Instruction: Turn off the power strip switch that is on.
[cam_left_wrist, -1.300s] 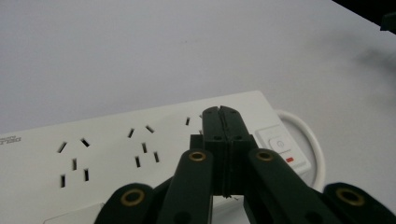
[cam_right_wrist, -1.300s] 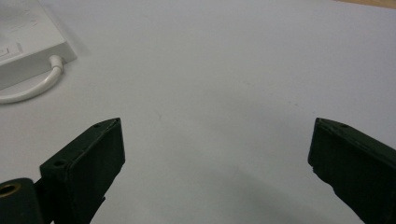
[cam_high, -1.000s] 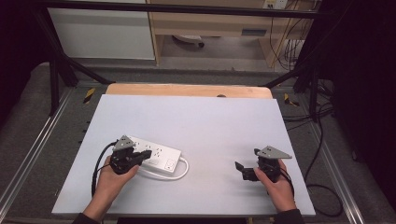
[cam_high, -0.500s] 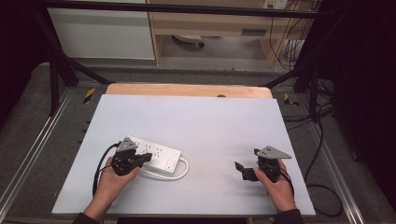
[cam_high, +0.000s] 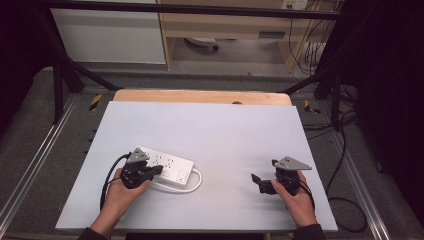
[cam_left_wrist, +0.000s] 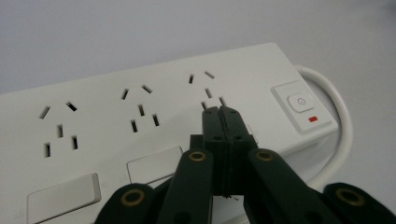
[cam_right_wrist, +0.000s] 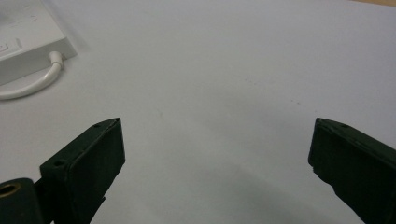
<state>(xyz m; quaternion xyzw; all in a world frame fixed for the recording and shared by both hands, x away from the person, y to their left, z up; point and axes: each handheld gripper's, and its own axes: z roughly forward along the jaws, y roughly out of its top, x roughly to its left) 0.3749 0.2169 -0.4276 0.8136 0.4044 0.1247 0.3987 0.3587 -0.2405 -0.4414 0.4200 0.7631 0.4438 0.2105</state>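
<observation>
Left claw (cam_left_wrist: 222, 112) clenched over power strip (cam_left_wrist: 140, 116); white cord (cam_left_wrist: 338, 121) loops beside; right claw (cam_right_wrist: 215, 158) released

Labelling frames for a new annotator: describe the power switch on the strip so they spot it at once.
On the pale grey table top, near its left front, lies a long white plastic power strip under the shut left tongs. At the end where its white cable loops out sits a square white push button; unlike the slotted sockets beside it, it bears a power symbol above a small red light.
</observation>
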